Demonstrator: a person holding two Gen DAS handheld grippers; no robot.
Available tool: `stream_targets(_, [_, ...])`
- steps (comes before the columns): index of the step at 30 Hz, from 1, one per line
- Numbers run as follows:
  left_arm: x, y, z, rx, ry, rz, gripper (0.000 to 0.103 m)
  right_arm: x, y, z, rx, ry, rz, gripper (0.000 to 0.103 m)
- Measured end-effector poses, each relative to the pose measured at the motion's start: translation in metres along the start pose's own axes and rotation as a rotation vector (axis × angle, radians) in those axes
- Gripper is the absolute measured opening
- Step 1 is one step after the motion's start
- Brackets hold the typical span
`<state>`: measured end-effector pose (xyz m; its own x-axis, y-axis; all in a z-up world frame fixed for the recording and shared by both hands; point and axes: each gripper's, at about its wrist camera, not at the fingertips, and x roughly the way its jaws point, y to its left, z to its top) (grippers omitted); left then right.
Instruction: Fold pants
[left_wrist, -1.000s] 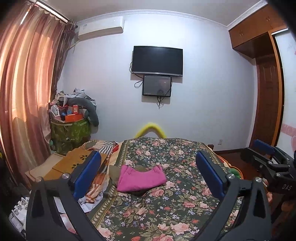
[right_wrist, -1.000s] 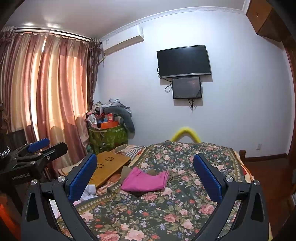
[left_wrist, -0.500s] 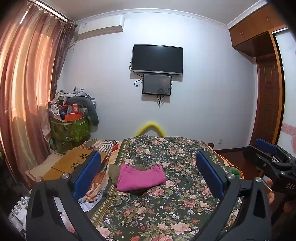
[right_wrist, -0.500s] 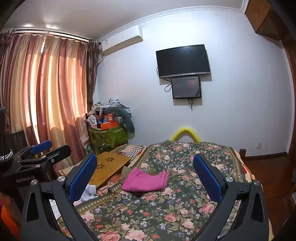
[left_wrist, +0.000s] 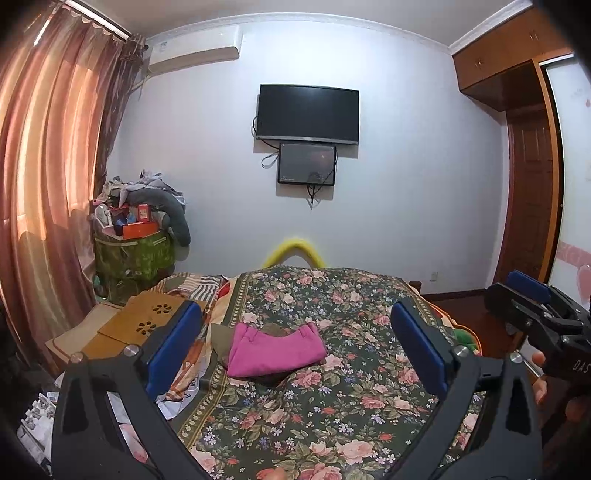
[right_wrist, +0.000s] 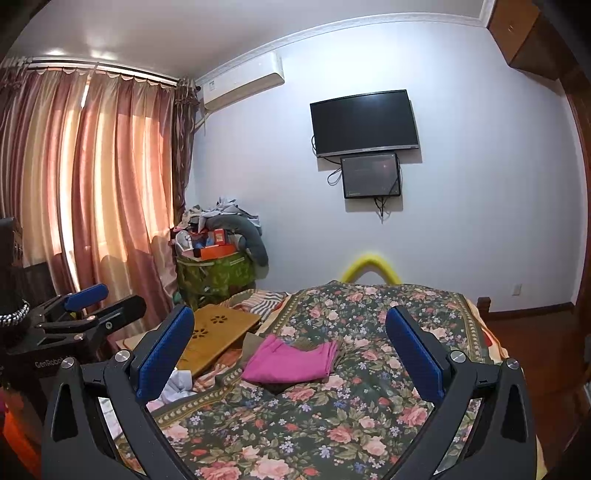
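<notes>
Folded pink pants (left_wrist: 275, 349) lie on the floral bedspread (left_wrist: 332, 406), left of the bed's middle; they also show in the right wrist view (right_wrist: 291, 360). A dark olive garment (left_wrist: 219, 338) lies under them. My left gripper (left_wrist: 295, 350) is open and empty, held well above the near part of the bed. My right gripper (right_wrist: 290, 354) is open and empty, held alike. Each gripper shows at the edge of the other's view: the right one (left_wrist: 532, 306), the left one (right_wrist: 88, 306).
A wooden lap board (right_wrist: 218, 332) and striped cloth lie on the bed's left side. A green bin piled with clutter (left_wrist: 133, 254) stands by the curtain. A yellow arch (left_wrist: 293, 251) rises behind the bed. A TV hangs on the far wall, wardrobe at right.
Both cameras have drifted slightly; the scene sits a little lower in the left view. The pants have not moved. Both grippers stay open.
</notes>
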<state>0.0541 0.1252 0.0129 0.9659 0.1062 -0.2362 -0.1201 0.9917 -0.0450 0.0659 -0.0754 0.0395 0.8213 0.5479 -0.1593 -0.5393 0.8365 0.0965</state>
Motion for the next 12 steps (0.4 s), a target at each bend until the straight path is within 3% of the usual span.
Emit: stream_targets(12, [0.0011,-0.0050,-0.0018,0.026,0.004,-0.013,0.103,-0.0006,-0.0018,-0.0017,0.013,0.005,-0.002,0.103])
